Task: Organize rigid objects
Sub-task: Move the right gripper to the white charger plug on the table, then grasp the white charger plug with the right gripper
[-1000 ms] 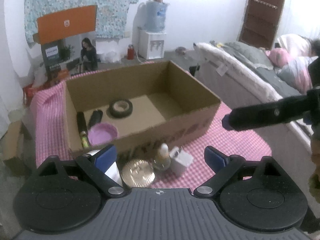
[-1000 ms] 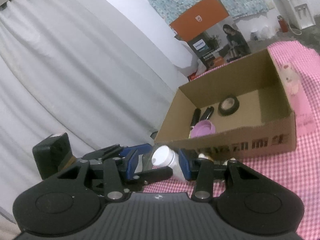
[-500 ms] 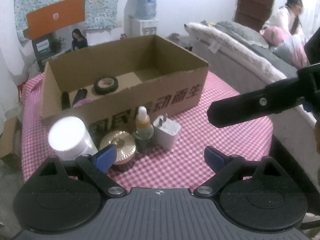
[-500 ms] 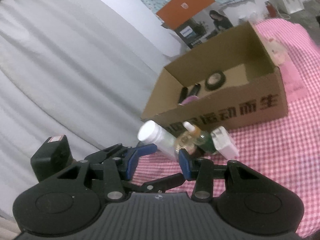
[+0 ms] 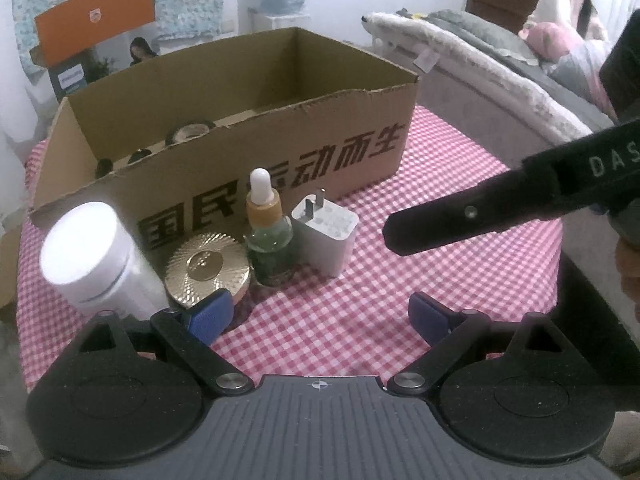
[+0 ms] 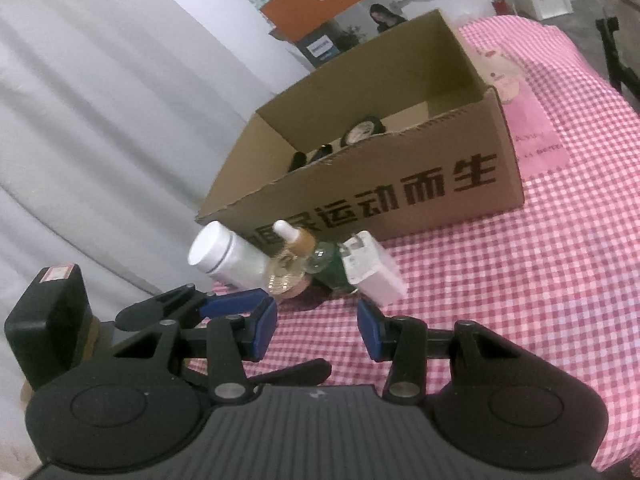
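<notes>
**Box partly filled, four things left on the cloth**

I judged the job roughly half done. My cardboard box [image 5: 248, 168] stood on the pink checked tablecloth [image 5: 440, 280] with some things already in it: a roll of tape [image 5: 190, 131] lay on its floor, and two dark objects [image 6: 312, 156] poked up beside it, too hidden by the near wall for me to name.

Four things were not yet packed. They stood in a tight row just in front of the box's near wall: a white jar [image 5: 90, 256] at one end, a round gold compact [image 5: 208, 268] beside it, a green dropper bottle [image 5: 267, 236] with a white tip, and a white plug adapter [image 5: 326, 238] at the other end. Each sat touching or nearly touching its neighbour, so I reckoned picking one out cleanly would need care not to knock the rest.

My left gripper [image 5: 320, 314] had its blue pads well apart and gripped nothing; one pad sat close to the compact. My right gripper [image 6: 316, 328] likewise had its pads apart with nothing between them, aimed at the row from the side. Neither was in contact with any of the four things, as far as I could tell. The next job, I judged, was to close on one of them and lift it over the wall.
</notes>
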